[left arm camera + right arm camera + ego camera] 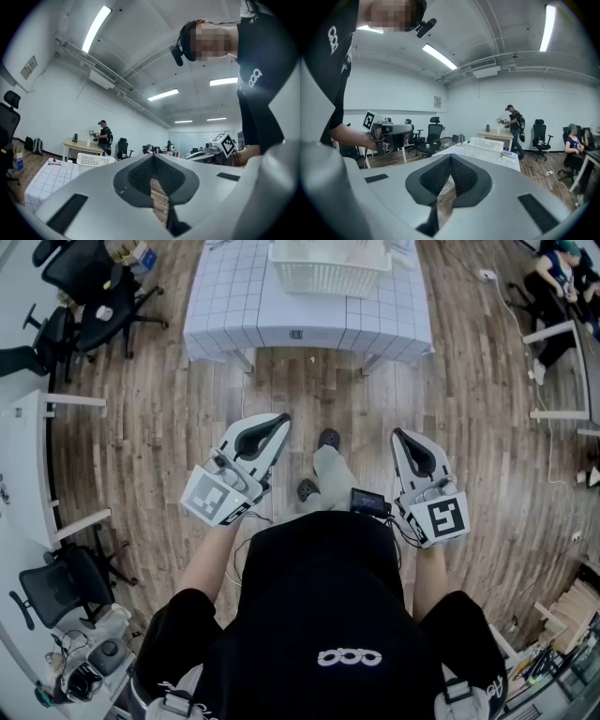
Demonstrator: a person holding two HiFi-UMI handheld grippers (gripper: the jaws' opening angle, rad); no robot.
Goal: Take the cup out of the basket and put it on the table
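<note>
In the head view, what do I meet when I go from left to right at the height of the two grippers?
white desk → left gripper → the person's shoes → right gripper

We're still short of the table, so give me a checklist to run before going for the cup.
1. The left gripper is empty: ok, jaws together, nothing between them.
2. The right gripper is empty: ok, jaws together too.
3. Jaws open for a grasp: not ok.
4. The basket sits on the table: ok.
5. The cup is visible in the basket: cannot tell.
6. Basket within reach: probably not ok, open floor lies between.
</note>
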